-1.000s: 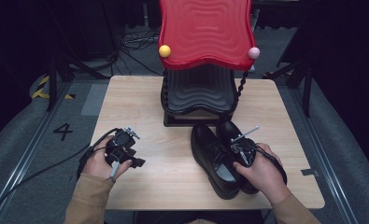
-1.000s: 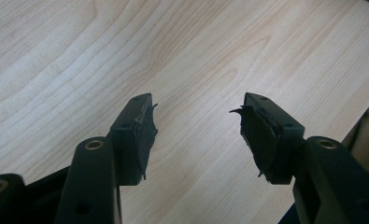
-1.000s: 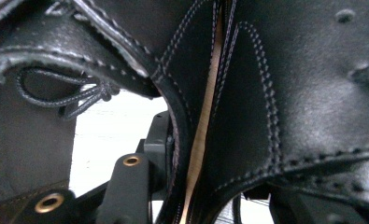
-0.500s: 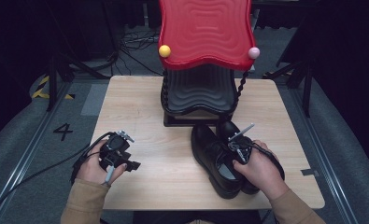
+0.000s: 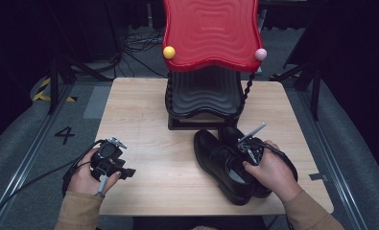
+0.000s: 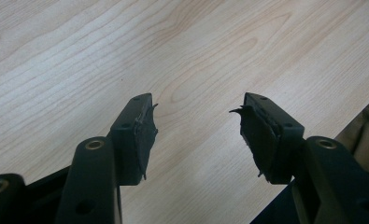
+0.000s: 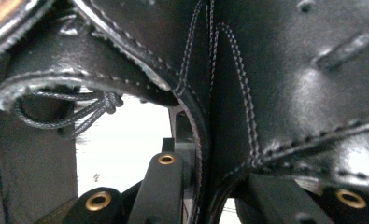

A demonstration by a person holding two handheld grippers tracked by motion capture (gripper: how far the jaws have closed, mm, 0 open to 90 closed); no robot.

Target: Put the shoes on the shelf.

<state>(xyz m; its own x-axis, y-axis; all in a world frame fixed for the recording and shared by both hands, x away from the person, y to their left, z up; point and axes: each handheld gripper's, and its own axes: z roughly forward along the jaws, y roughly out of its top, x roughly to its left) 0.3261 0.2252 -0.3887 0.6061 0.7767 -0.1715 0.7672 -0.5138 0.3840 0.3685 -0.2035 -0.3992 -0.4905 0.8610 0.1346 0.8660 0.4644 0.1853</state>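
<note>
R tongs [image 5: 244,149] are down in the pair of black shoes [image 5: 228,167] at the near-right of the desk [image 5: 144,120]. The jaws have just been closing, and in the right gripper view there's leather between them: stitched edges of both shoes pressed together side by side, one jaw on each side. Looks like a narrow pinch on the inner walls of the two shoes, so both get taken at once. A loose lace [image 7: 74,112] hangs at the left shoe's opening, not caught in the grip as far as I can tell.

L tongs [image 5: 111,160] are over at the near-left of the desk, well apart from the shoes. Jaws wide, nothing between them, bare wood grain underneath in the left gripper view. That hand isn't in the job right now.

Behind the shoes, at the middle-back of the desk, is a shoe rack [image 5: 204,96] w/ a wavy red top shelf [image 5: 211,33] and a black lower shelf [image 5: 204,91], both bare from what I can see. The shoes' toes point toward it, close to its base.

Where we are, my read: grip is just about made, and that's the only bit done. Shoes sit flat on the desk, not lifted yet. Left to do: raise the pair, carry fwd, set them on a shelf, prob the lower one since it's right there. Early stage.
</note>
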